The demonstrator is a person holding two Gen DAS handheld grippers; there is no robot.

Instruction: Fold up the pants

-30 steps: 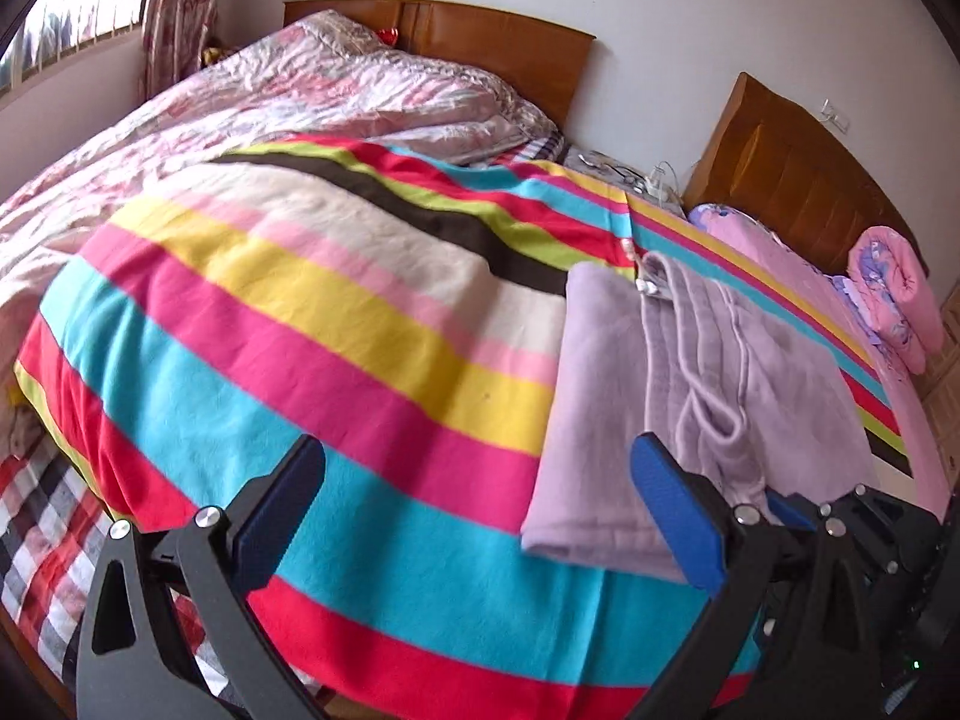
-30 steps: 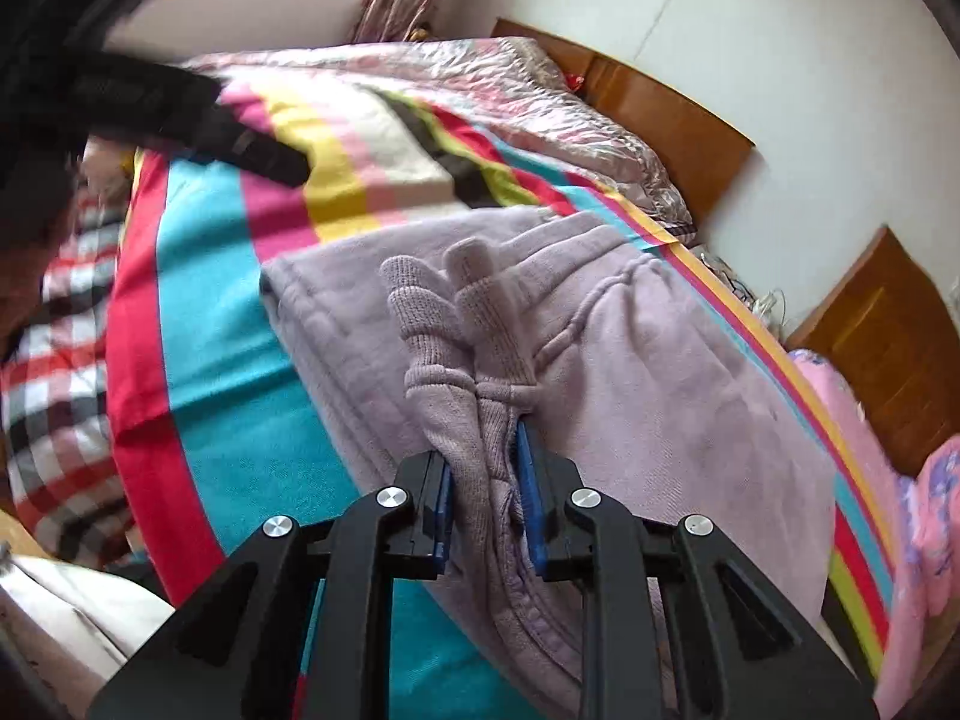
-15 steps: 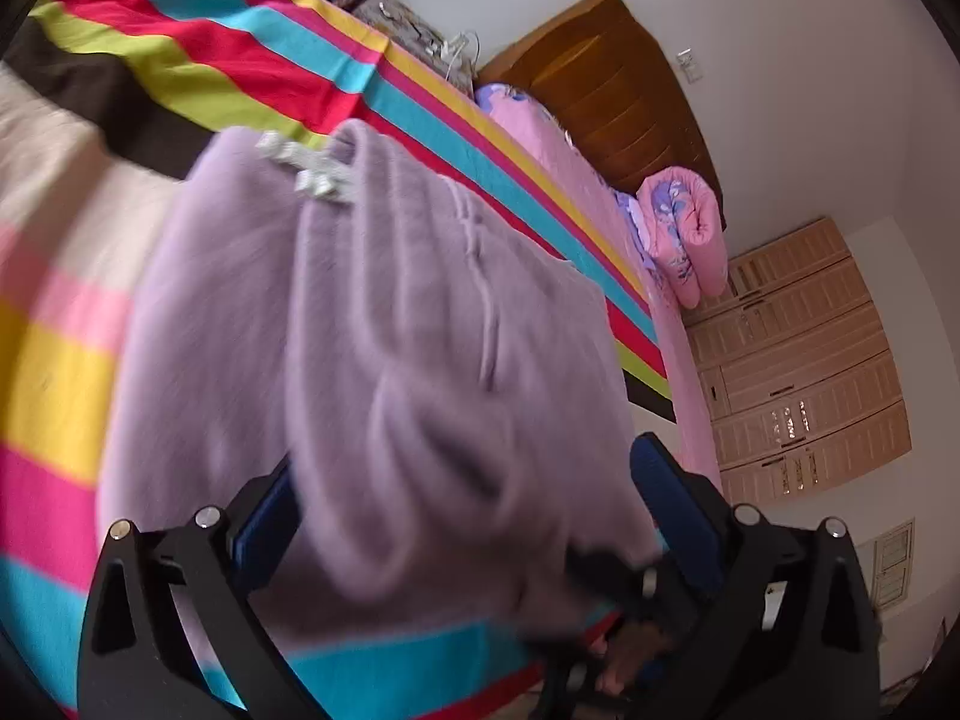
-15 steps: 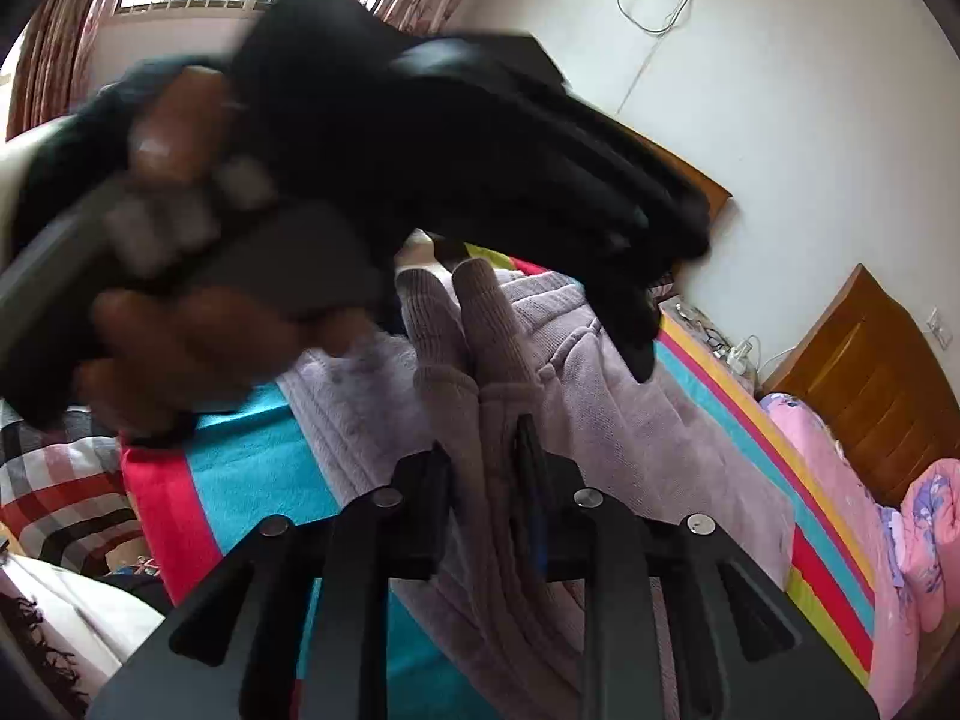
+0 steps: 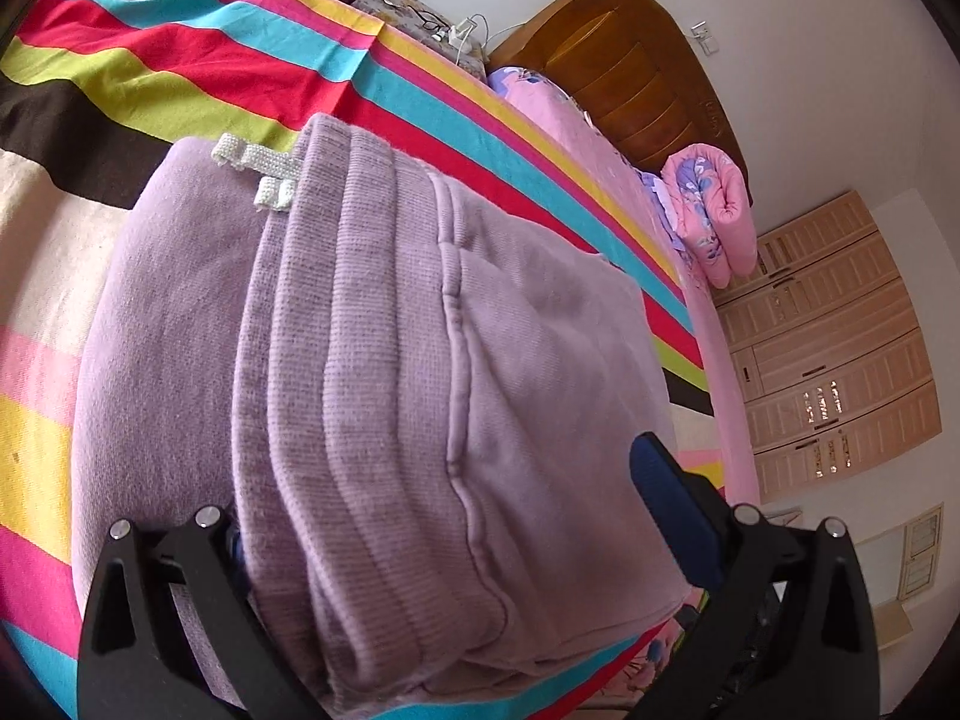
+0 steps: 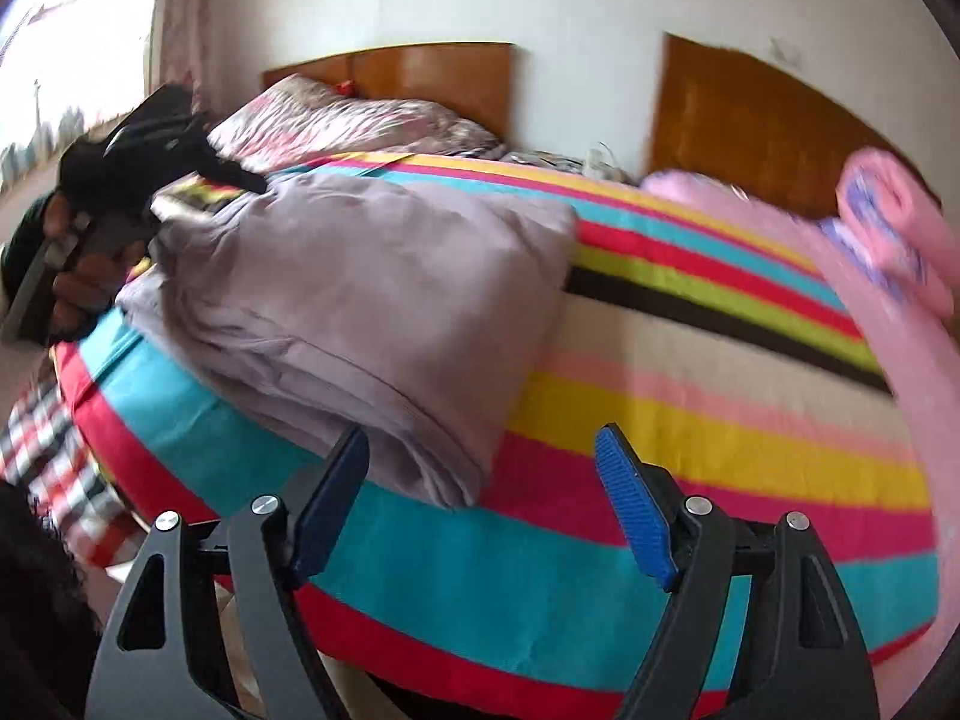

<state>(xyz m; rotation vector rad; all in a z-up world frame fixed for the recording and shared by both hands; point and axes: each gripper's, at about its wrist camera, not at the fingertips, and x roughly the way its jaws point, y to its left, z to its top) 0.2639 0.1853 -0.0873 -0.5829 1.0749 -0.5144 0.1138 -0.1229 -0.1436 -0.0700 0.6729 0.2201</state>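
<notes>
Right gripper jaws have just been opening, nothing between them, clear of the folded lilac sweatpants. Left gripper straddles the bundle, spread wide, not pinching. Next: press fold flat, square edges on striped blanket.

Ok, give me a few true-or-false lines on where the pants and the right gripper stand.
1. The right gripper is clamped on the pants. False: its jaws have just been opening and stand wide, gripping nothing.
2. The pants lie folded on the striped blanket. True.
3. A white drawstring shows at the waistband. True.
4. The rolled pink quilt sits on the pants. False: it lies apart, by the headboard.
</notes>
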